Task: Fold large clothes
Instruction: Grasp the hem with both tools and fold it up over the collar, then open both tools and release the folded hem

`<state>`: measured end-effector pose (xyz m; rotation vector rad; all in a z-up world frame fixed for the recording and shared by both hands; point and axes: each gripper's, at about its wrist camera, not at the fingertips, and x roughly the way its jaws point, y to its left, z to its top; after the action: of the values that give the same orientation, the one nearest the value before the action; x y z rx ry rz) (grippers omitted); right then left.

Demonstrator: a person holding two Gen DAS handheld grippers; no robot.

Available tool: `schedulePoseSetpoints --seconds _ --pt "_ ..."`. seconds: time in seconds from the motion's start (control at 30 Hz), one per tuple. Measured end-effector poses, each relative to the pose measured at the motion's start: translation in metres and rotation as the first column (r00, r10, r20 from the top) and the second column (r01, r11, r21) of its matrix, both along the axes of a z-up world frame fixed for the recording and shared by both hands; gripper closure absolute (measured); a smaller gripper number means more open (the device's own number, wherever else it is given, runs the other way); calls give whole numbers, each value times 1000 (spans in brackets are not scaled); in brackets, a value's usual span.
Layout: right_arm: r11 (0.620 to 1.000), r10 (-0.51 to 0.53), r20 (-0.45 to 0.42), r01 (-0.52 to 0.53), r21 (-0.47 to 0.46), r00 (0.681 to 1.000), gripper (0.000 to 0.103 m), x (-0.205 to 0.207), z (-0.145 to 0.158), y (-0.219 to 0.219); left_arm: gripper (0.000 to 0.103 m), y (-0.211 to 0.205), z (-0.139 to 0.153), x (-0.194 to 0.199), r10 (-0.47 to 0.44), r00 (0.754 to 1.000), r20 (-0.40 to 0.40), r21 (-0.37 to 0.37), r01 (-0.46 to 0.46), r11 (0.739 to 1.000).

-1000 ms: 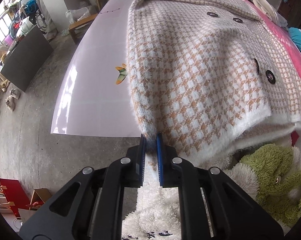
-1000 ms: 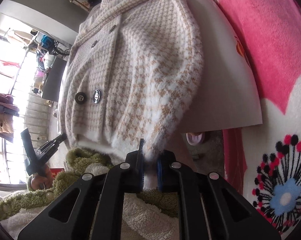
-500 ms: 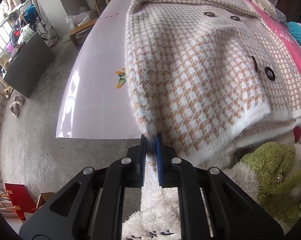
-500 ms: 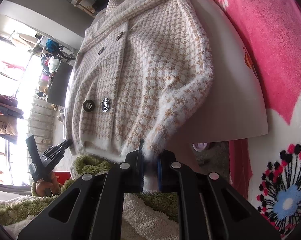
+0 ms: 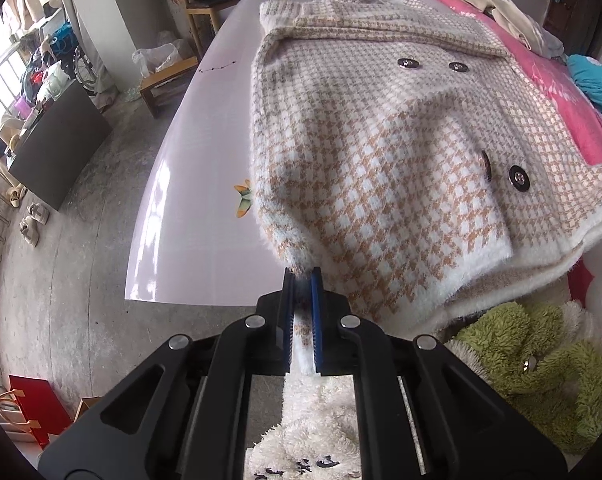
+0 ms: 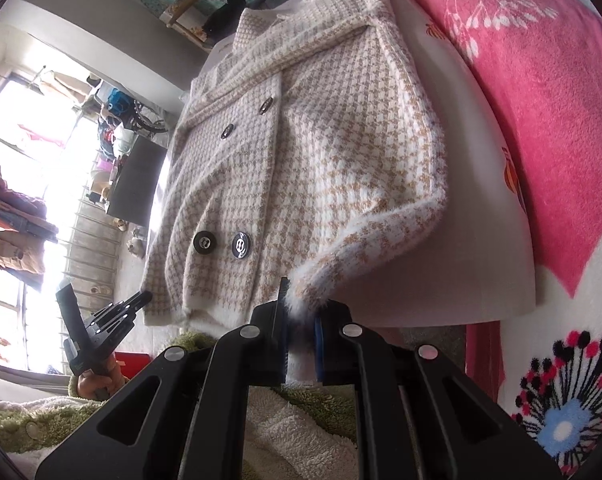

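Each tool, left (image 5: 302,276) and right (image 6: 301,304), pinches a sleeve cuff of the houndstooth coat (image 5: 381,128) ahead.

Daylight scene, no lamps seen. Left wrist view: evenly lit and sharp at centre; glare streak on the glossy worktop (image 5: 169,208) at left, soft shadow folds across the houndstooth coat (image 5: 381,152). Right wrist view: window (image 6: 5,184) at far left is blown out to white, with the things beside it in silhouette; the coat's underside near the jaws is shaded. Both views: strong fisheye bending, black vignette at the corners, slight softness toward the rim.
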<state>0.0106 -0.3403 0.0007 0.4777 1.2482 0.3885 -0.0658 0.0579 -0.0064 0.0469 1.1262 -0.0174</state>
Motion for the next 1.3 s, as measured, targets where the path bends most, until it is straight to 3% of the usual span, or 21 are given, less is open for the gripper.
schedulePoseSetpoints --seconds 0.33,0.83,1.17,1.3 --pt "997 -56 63 53 52 996 93 20 20 -9 96 3 35 35 7 994 113 -42 -2 999" --pt "986 -136 71 129 102 988 93 23 15 -25 96 19 44 52 36 982 184 -148 -8 989" --pt "976 -188 111 172 135 976 93 53 23 -30 96 36 55 82 84 965 250 -224 -26 974" --pt "975 -200 166 178 134 966 93 69 34 -29 96 37 63 101 84 949 305 -224 -14 974"
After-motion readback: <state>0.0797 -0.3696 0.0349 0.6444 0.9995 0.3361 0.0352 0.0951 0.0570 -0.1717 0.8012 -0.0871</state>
